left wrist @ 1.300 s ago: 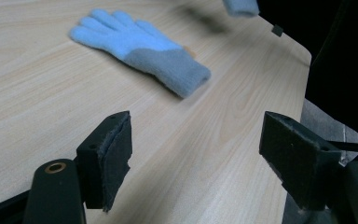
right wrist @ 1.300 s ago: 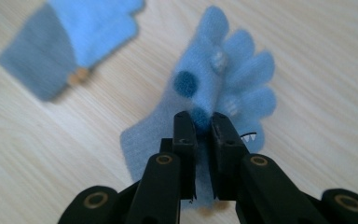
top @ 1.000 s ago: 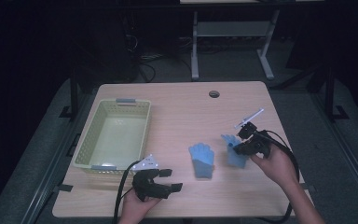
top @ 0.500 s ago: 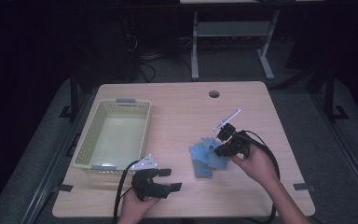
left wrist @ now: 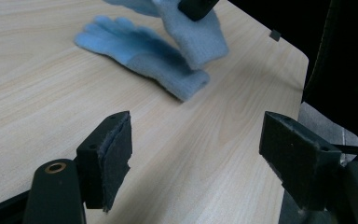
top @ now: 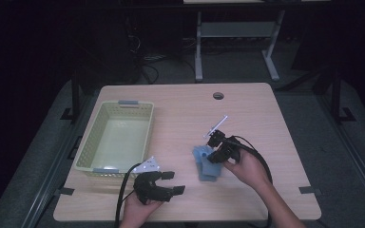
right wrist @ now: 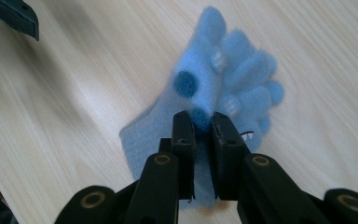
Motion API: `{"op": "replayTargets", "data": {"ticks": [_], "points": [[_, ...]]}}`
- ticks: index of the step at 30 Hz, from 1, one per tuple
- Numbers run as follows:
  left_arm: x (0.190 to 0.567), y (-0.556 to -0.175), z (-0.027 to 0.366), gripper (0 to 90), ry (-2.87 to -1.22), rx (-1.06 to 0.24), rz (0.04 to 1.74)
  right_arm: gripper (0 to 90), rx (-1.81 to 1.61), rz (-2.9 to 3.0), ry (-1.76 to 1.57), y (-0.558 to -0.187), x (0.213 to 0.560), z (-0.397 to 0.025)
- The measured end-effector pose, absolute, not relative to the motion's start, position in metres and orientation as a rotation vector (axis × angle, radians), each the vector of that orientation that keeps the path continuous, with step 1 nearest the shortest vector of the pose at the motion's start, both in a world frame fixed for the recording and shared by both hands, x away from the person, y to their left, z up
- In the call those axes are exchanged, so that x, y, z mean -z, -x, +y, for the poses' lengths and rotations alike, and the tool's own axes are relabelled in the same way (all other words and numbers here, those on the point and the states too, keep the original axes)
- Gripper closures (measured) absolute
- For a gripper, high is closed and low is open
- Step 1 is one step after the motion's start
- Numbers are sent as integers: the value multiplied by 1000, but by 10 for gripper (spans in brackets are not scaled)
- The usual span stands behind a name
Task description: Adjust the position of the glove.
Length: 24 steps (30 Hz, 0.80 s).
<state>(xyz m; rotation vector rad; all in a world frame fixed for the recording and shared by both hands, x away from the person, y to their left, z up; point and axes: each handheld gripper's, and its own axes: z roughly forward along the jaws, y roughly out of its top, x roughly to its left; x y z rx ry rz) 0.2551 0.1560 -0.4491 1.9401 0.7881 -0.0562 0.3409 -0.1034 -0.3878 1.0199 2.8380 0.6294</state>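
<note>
2 blue gloves now overlap mid-tabletop in the high view: the right gripper has carried 1 leftward onto the other. Left gripper view: jaws spread, gloves at 12 o'clock. Right gripper view: jaws pinching a glove.

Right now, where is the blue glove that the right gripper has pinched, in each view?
High view: the held glove sits right of centre, at the right gripper, over the second glove.
Left gripper view: top centre, hanging over the second glove.
Right gripper view: centre, clamped between the jaws.
Shared landmark: the wooden table.
</note>
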Motion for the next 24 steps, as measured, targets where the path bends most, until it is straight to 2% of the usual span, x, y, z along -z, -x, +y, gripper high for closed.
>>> {"op": "replayTargets", "data": {"ticks": [12,17,18,21,24], "points": [[449,-255,156,251,-1928,62,797,783,-534,2844,-988,-345,411,-87],[449,-255,157,251,-1938,61,792,723,-533,2838,-994,-346,416,-85],[449,-255,157,251,-1936,59,788,666,-536,2841,-1005,-347,417,-85],[449,-254,156,251,-1931,61,790,629,-581,2817,-1020,-347,414,-87],[450,-255,156,251,-1928,69,796,672,-677,2794,-1047,-346,405,-94]]}}
